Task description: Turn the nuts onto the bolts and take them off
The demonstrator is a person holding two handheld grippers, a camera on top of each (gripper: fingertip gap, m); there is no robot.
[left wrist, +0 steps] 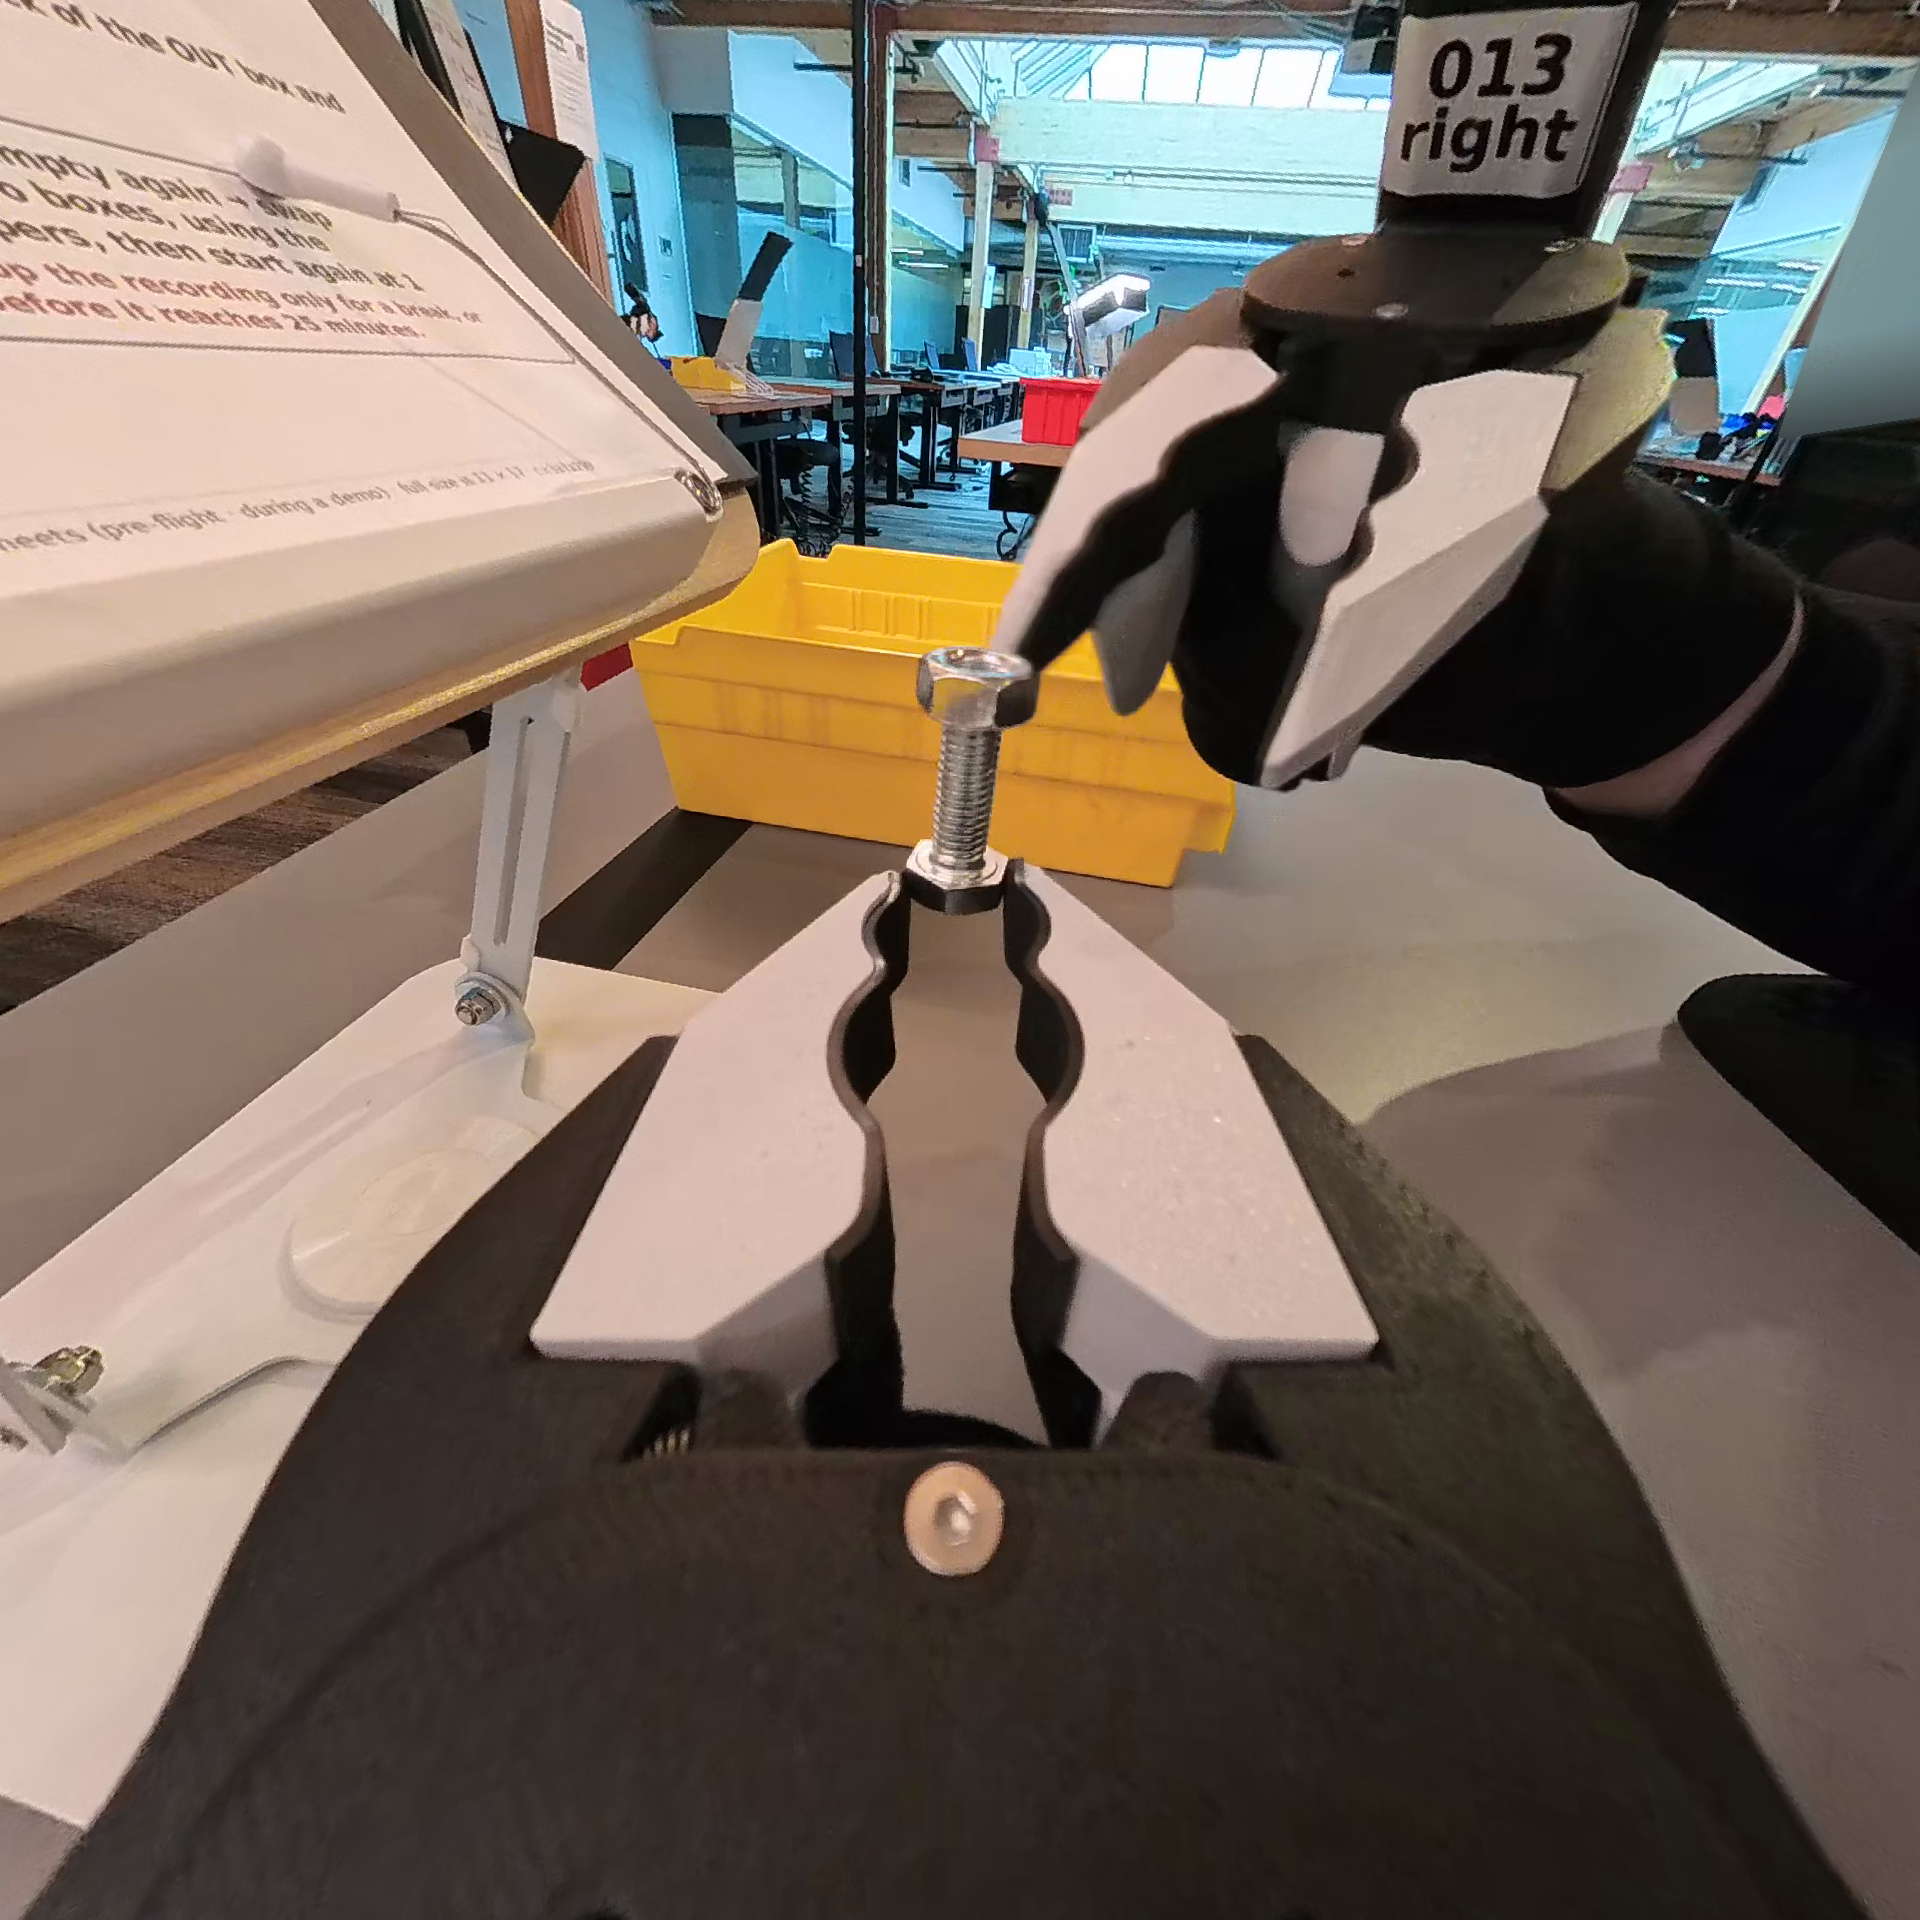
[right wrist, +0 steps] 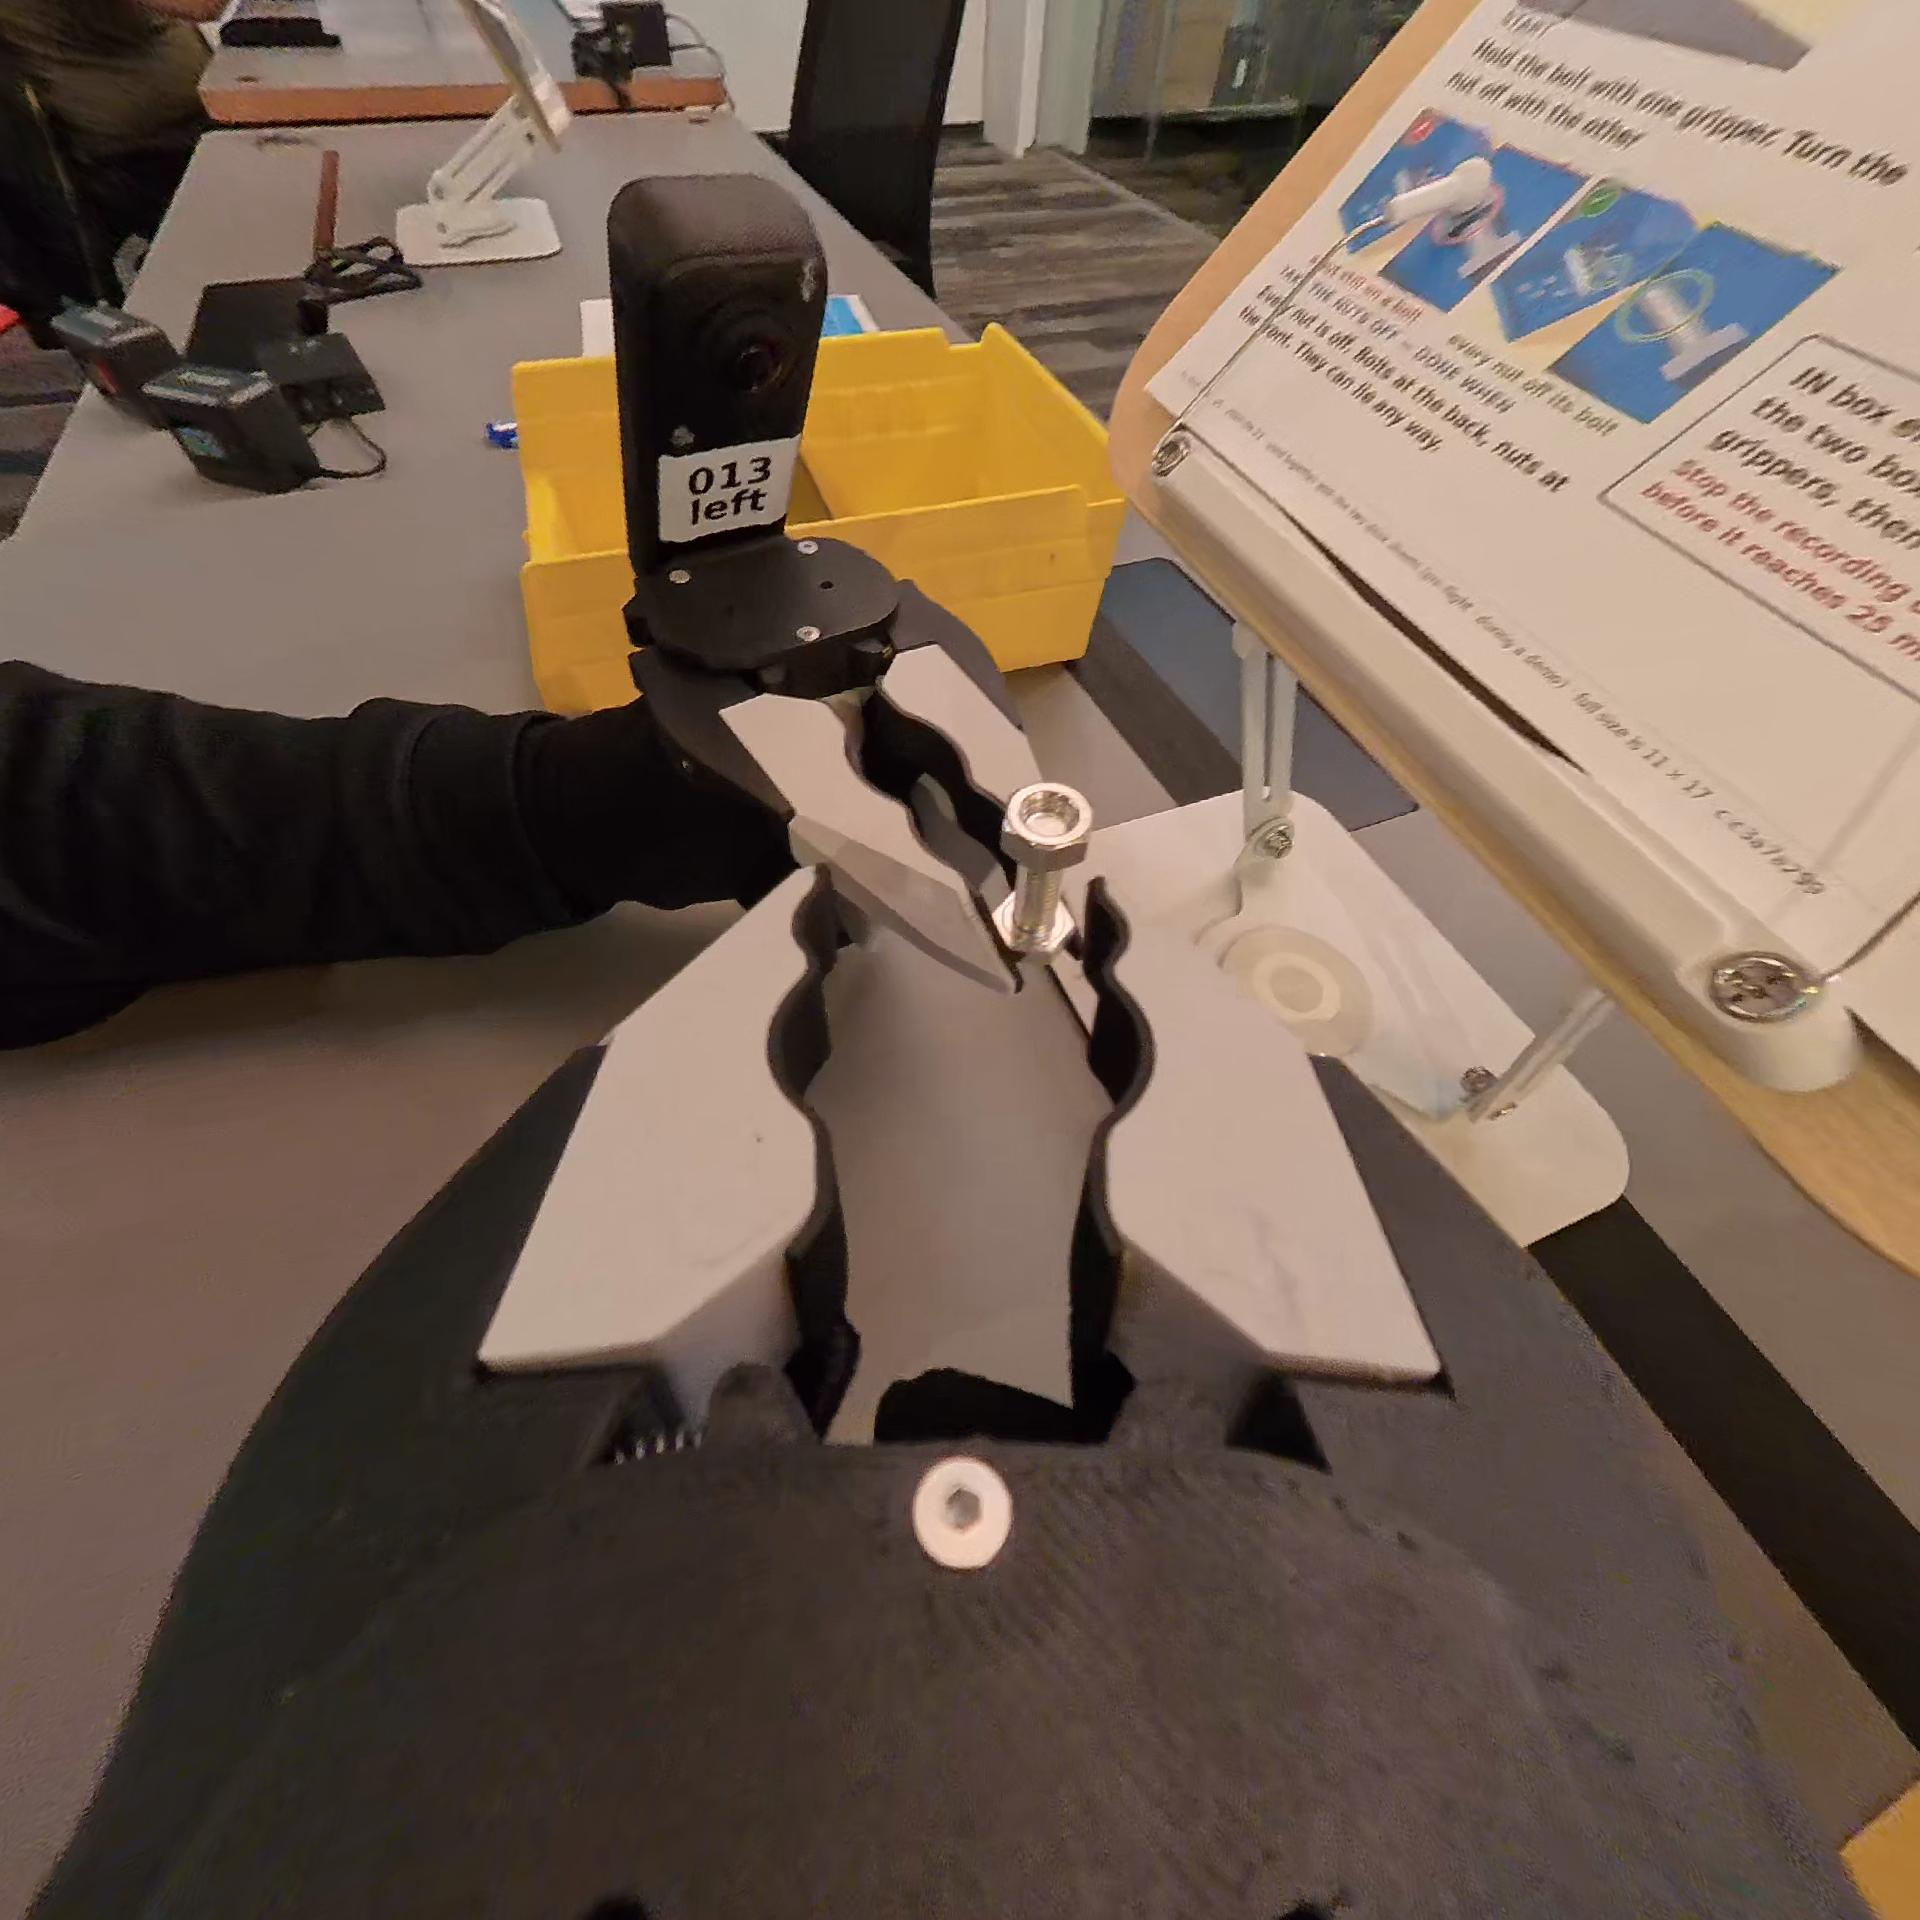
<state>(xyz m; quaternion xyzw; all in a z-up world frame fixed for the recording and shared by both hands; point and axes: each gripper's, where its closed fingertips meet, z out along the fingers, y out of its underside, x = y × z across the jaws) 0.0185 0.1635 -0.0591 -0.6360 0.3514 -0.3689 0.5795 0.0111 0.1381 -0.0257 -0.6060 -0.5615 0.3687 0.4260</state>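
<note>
Between the two claws, above the grey table point(left wrist: 1455, 935), a steel bolt point(left wrist: 963, 800) stands upright, one hex piece at its top end point(left wrist: 971, 688), another at its bottom point(left wrist: 953, 881); which is the bolt head and which the nut cannot be told for sure. The left claw point(left wrist: 953, 883) is clamped on the lower hex, fingertips pinching it from both sides. The right claw point(right wrist: 956, 925) is spread apart, holding nothing; in the left wrist view one fingertip point(left wrist: 1023, 649) sits at the rim of the top hex, touching or just shy of it. Handling, as judged: small, light, rigid metal, smooth and slippery on the flats, so the hold belongs on opposite hex flats, not on the threads, which would roll in the pads. The wavy notches in the fingers look suited to seating a hex. Pose: the left claw comes in low and level, gloved hand point(right wrist: 665, 821) behind it, black sleeve resting along the table. The right claw angles down from above and from the right, gloved hand point(left wrist: 1558, 644) raised. A yellow bin point(left wrist: 831, 727) sits behind the bolt; an instruction board on a white stand point(left wrist: 499, 831) stands beside it.
</note>
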